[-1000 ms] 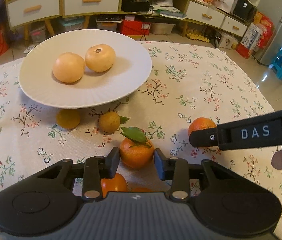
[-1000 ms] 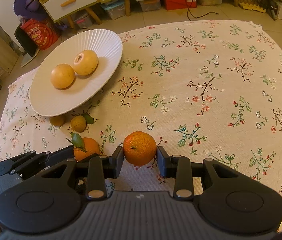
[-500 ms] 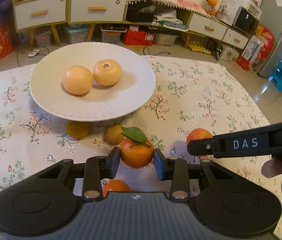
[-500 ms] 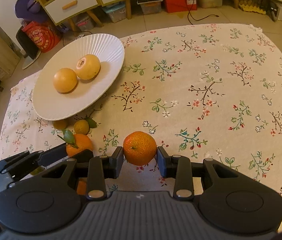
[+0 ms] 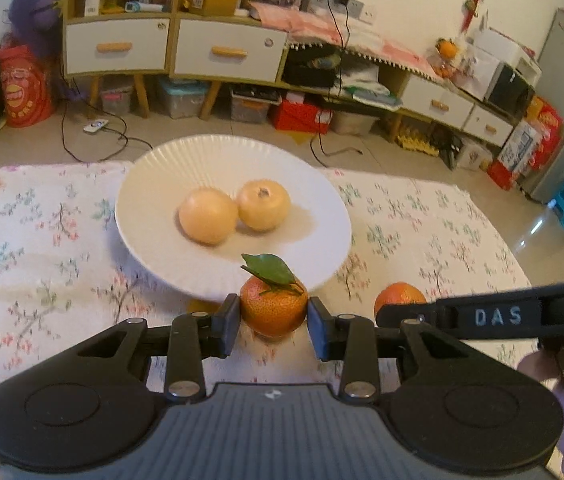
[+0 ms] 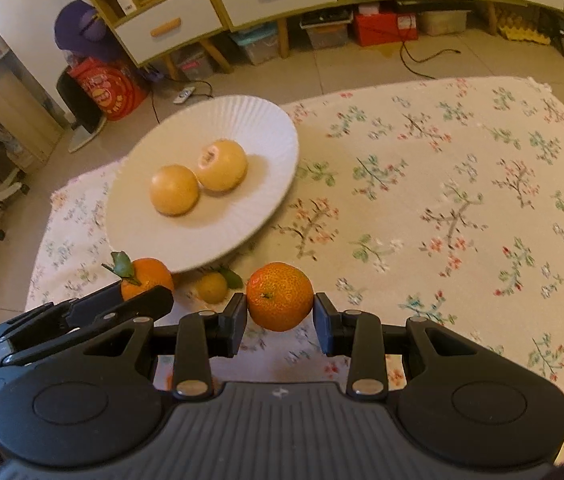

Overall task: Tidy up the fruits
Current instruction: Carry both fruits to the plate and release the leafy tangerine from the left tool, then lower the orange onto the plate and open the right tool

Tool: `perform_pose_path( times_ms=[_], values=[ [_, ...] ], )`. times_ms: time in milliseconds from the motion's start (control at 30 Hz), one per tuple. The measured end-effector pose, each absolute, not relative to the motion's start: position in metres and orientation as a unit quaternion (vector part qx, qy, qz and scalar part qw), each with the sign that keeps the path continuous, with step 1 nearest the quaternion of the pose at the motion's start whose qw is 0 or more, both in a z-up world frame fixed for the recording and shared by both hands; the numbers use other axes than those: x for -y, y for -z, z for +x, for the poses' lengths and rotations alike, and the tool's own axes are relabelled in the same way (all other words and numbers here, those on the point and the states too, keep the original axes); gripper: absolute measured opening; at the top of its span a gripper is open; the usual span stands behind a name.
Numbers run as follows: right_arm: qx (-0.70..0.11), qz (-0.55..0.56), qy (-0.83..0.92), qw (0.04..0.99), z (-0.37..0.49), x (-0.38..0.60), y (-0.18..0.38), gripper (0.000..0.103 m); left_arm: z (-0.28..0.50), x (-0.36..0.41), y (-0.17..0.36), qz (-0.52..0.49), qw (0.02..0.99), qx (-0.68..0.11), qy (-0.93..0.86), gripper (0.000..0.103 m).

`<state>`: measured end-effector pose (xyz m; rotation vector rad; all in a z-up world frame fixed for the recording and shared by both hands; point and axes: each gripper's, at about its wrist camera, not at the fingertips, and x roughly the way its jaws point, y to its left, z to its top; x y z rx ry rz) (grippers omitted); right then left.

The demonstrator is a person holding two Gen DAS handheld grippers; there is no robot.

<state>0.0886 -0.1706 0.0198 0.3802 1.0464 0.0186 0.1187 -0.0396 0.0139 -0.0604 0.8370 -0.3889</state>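
We have an orange in each gripper. Our left gripper (image 5: 273, 325) squeezes the orange with the green leaf (image 5: 273, 306) from both sides, so it cannot roll away. It hangs just in front of the near edge of the white plate (image 5: 322, 200). Our right gripper (image 6: 279, 322) squeezes a plain orange (image 6: 279, 296) the same way, a bit to the right of the plate. Two big yellow fruits (image 5: 207, 221) already sit side by side in the middle of the plate, touching. A small yellow fruit (image 6: 211, 287) is on the flowery cloth (image 6: 462, 200) by the plate's near edge. We think both oranges go on the plate next, and there is room near the front.
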Motion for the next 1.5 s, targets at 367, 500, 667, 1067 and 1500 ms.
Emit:
perform_pose_path(
  times_ms=[367, 500, 667, 1067, 1500],
  values=[
    [-0.458, 0.162, -0.040, 0.873, 0.129, 0.169, -0.026, 0.032, 0.163, 0.050, 0.012, -0.023, 0.896, -0.401, 0.190, 0.014],
    [-0.449, 0.142, -0.058, 0.880, 0.151, 0.164, -0.023, 0.032, 0.174, 0.050, 0.017, -0.021, 0.894, -0.401, 0.200, 0.014],
    [-0.432, 0.116, -0.076, 0.891, 0.182, 0.159, -0.024, 0.032, 0.182, 0.047, 0.022, -0.025, 0.892, -0.399, 0.213, 0.014],
    [-0.430, 0.126, -0.119, 0.886, 0.234, 0.138, -0.004, 0.032, 0.183, 0.035, 0.026, -0.039, 0.886, -0.390, 0.249, 0.015],
    [-0.448, 0.086, -0.121, 0.882, 0.244, 0.122, 0.005, 0.033, 0.180, 0.041, 0.027, -0.024, 0.886, -0.386, 0.257, 0.016]
  ],
)
